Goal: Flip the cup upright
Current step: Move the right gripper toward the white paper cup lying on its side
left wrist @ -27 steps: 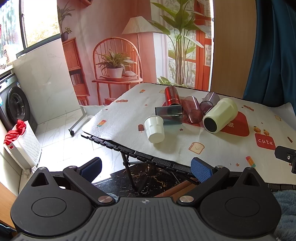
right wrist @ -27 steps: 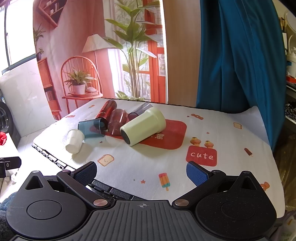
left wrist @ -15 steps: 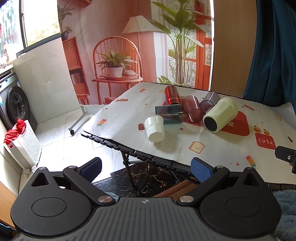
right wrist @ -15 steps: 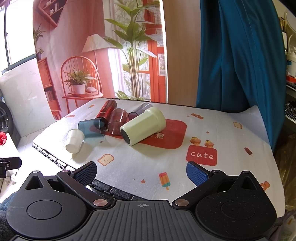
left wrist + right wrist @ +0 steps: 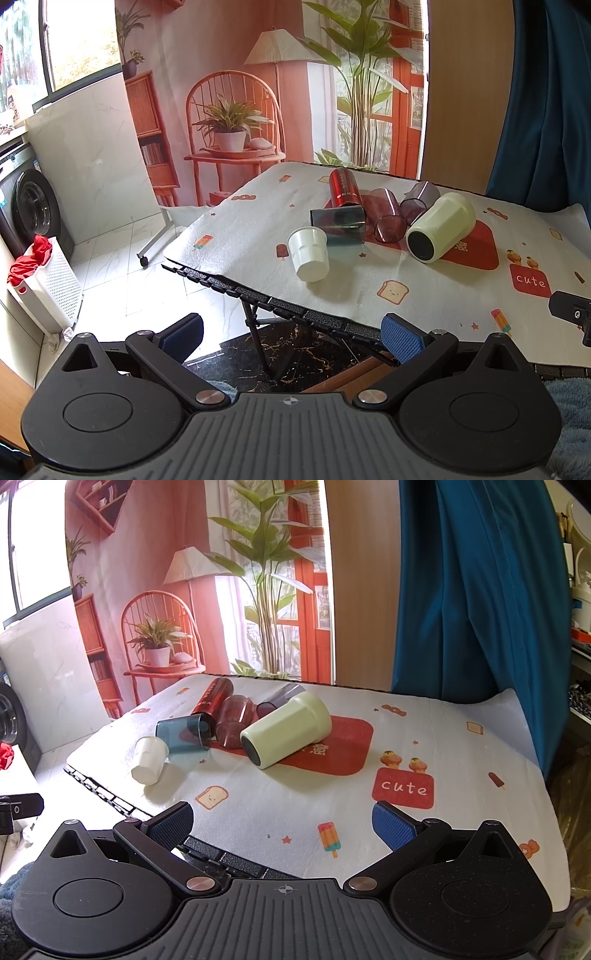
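Black hand-held gripper (image 5: 291, 330), blue ribbed pads (image 5: 400, 338)

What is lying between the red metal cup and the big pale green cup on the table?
Two tinted transparent cups on their sides: the reddish cup and, behind it, the purple cup. The right wrist view shows it.

The purple cup (image 5: 419, 201) lies mostly hidden behind the pale green cup (image 5: 441, 227).

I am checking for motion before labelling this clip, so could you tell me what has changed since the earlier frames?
Nothing has visibly changed: the left gripper and right gripper are open and empty as before, and the white cup and pale green cup lie as before.
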The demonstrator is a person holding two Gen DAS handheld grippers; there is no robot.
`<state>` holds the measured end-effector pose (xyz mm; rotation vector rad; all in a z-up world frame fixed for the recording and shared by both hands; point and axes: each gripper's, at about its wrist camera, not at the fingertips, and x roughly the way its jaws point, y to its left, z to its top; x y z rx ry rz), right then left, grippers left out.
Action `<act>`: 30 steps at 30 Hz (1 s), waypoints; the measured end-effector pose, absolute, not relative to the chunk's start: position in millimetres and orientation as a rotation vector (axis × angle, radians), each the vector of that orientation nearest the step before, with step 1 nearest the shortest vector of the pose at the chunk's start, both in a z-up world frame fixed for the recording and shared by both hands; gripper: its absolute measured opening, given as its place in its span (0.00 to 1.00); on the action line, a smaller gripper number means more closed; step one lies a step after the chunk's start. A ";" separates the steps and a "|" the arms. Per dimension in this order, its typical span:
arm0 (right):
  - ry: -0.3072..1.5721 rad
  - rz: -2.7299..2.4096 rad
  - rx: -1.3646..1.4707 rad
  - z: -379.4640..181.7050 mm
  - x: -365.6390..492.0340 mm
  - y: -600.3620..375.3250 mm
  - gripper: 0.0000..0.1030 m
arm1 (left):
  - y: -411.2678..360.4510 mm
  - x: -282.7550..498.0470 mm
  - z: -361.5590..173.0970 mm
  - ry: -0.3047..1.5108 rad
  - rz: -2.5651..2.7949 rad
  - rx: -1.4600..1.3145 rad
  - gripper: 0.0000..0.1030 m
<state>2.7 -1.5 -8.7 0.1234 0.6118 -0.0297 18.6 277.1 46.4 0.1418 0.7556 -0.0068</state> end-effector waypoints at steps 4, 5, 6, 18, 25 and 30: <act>0.612 -0.030 0.125 -8.2 2.8 -1.8 1.00 | 277.2 18.7 46.5 0.756 -0.007 0.142 1.00; 0.612 -0.030 0.125 -7.9 2.8 -1.8 1.00 | 277.3 18.5 46.4 0.756 -0.007 0.141 1.00; 0.613 -0.030 0.125 -7.9 2.8 -1.8 1.00 | 277.2 18.7 46.6 0.756 -0.007 0.141 1.00; 0.614 -0.030 0.127 -7.6 3.1 -2.1 1.00 | 277.2 19.5 46.4 0.755 -0.007 0.141 1.00; 0.614 -0.030 0.127 -7.7 3.4 -2.3 1.00 | 277.8 19.9 46.1 0.757 -0.006 0.139 1.00; 0.618 -0.004 0.132 -9.1 7.2 -2.5 1.00 | 278.3 25.7 45.9 0.761 -0.011 0.144 1.00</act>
